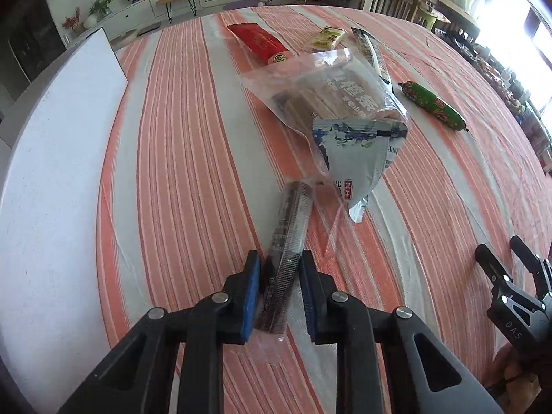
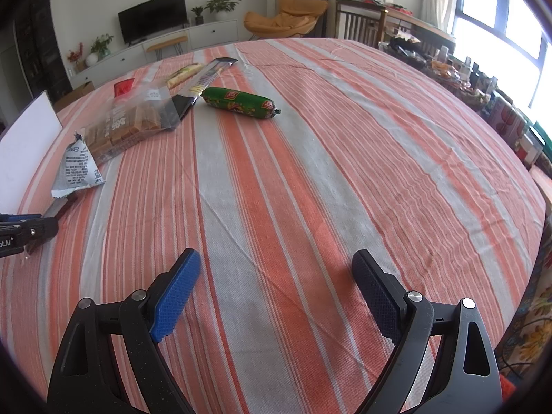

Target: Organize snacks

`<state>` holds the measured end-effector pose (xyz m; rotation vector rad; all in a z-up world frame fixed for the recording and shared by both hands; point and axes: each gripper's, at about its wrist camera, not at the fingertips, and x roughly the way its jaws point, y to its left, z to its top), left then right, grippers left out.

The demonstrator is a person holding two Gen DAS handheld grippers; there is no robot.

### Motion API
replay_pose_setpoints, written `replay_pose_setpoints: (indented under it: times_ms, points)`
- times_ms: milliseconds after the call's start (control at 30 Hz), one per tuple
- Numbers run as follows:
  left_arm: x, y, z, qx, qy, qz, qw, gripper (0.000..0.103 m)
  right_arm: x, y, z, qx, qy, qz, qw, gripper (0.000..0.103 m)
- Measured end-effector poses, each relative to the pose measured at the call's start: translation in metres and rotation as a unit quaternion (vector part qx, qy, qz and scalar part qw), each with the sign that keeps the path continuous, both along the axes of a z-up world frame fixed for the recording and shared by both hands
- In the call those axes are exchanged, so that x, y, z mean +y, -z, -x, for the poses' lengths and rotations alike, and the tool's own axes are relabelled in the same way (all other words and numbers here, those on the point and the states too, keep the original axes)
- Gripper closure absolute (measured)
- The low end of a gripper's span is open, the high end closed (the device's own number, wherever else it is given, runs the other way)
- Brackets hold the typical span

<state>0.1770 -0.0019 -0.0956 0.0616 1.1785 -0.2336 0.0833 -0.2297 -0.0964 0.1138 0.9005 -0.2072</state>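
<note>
Now left hand-held gripper (image 1: 279, 272) clamps dark snack stick (image 1: 288, 234) between pads.

The left hand-held gripper (image 1: 279, 276) is clamped on a dark snack stick in clear wrap (image 1: 288, 238), over the striped bench (image 1: 193, 145). Beyond it a silver-blue pouch (image 1: 358, 158) leans on a clear bag of bars (image 1: 327, 96). Toward the far edge lie a red packet (image 1: 258, 41) and a yellow packet (image 1: 327, 38), a green sausage (image 1: 431, 103) toward the right edge.

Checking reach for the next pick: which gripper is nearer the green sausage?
Right. The right gripper faces the green sausage across bare cloth; the left gripper, shut on a dark snack stick, sits farther away.
</note>
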Motion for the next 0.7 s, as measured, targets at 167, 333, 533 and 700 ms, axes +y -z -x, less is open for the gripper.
replay_pose_setpoints:
  times_ms: [167,333,533,700]
  points:
    - [0.014,0.003,0.033,-0.005,-0.056,0.042,0.9975,0.084,0.000,0.000,0.000,0.000,0.000,0.000,1.000,0.011]
    - [0.010,0.007,0.043,-0.061,-0.059,0.028,0.9960,0.042,0.000,0.000,0.000,0.000,0.000,0.000,1.000,0.011]
    - [0.011,0.019,0.042,-0.107,-0.065,-0.028,0.9918,0.012,0.001,0.000,0.000,0.000,0.000,0.000,1.000,0.011]
    - [0.022,0.023,0.043,-0.121,-0.073,-0.023,0.9896,0.000,0.000,0.000,0.000,0.000,-0.001,0.000,1.000,0.011]
